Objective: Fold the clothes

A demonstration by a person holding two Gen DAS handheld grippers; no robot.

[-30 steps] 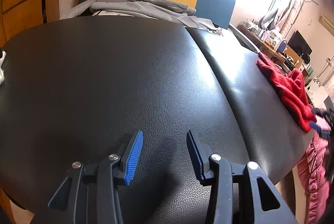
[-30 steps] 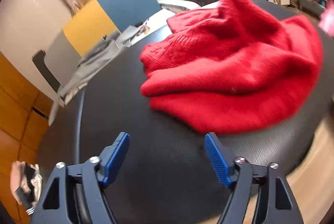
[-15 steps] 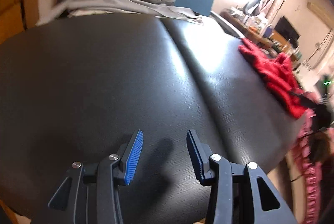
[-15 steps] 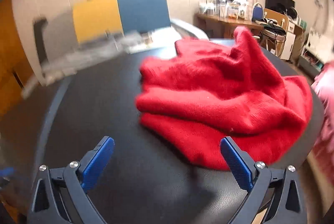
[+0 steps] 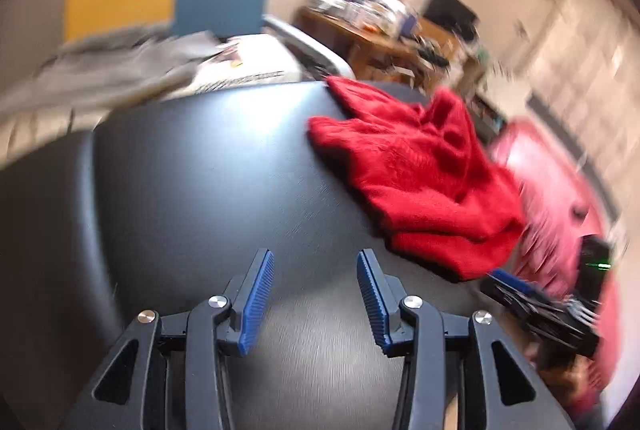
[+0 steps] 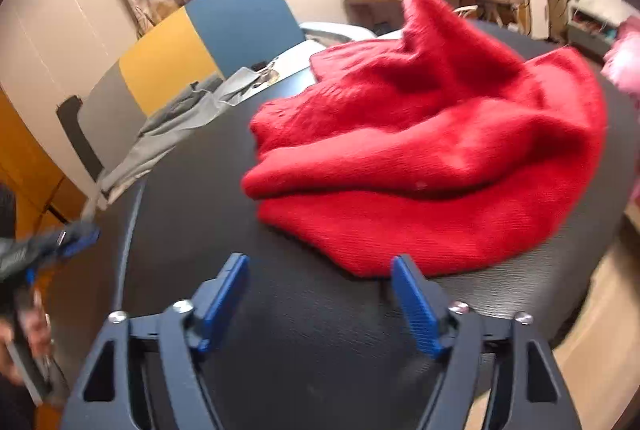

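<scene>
Right wrist view: red sweater point(image 6: 432, 149) lies crumpled on the black table point(image 6: 280, 330), near hem just ahead of the right gripper point(image 6: 320, 298), whose jaws have just been closing a bit yet stand spread w/ nothing between. Left gripper point(image 5: 316, 294) jaws spread, empty, sweater off to its right. Step, I'd judge: reach-in before any fold. Next: pinch an edge, spread it flat.
</scene>
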